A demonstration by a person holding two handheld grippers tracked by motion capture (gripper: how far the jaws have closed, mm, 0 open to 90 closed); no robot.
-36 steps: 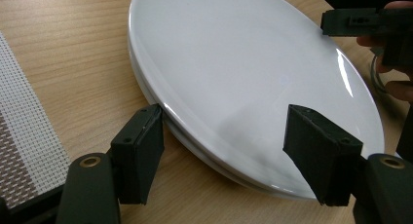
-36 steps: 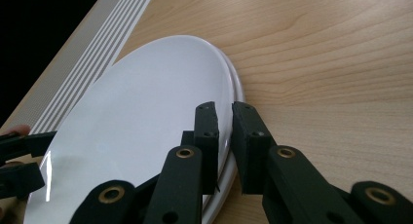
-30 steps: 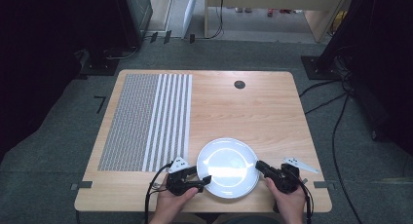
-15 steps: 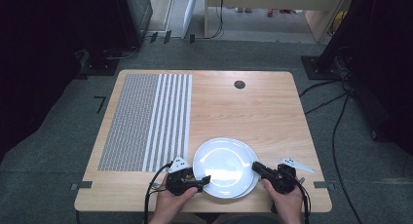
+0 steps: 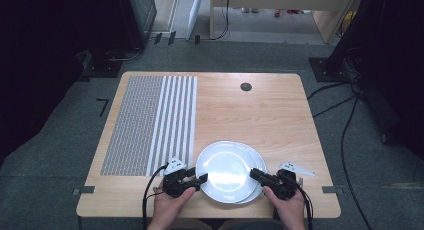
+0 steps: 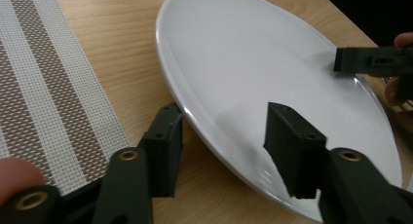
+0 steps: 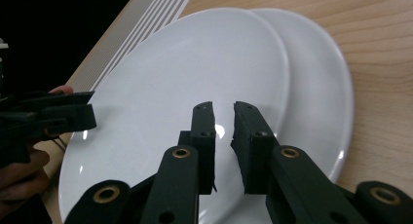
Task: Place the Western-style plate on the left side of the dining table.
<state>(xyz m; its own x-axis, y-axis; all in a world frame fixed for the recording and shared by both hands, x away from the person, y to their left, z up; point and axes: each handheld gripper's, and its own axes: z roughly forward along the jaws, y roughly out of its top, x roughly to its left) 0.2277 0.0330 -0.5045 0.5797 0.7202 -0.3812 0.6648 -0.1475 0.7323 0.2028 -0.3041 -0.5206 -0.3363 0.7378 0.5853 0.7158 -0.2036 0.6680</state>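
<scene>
Wooden table (image 5: pixel 280 115): my left gripper (image 6: pixel 221 136) gapes astride the top plate's (image 5: pixel 225 167) rim, right gripper (image 7: pixel 223 124) pinching its opposite edge.

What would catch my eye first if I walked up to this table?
Two white plates, stacked slightly askew, sit near the table's front edge. A person's black left gripper straddles the top plate's left rim, open, while the right gripper pinches its right rim. A striped mat covers the left side.

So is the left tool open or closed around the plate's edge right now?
Open. In the left gripper view the left tool has its jaws spread wide, one on each side of the top plate's rim, with a gap between them and the rim.
</scene>
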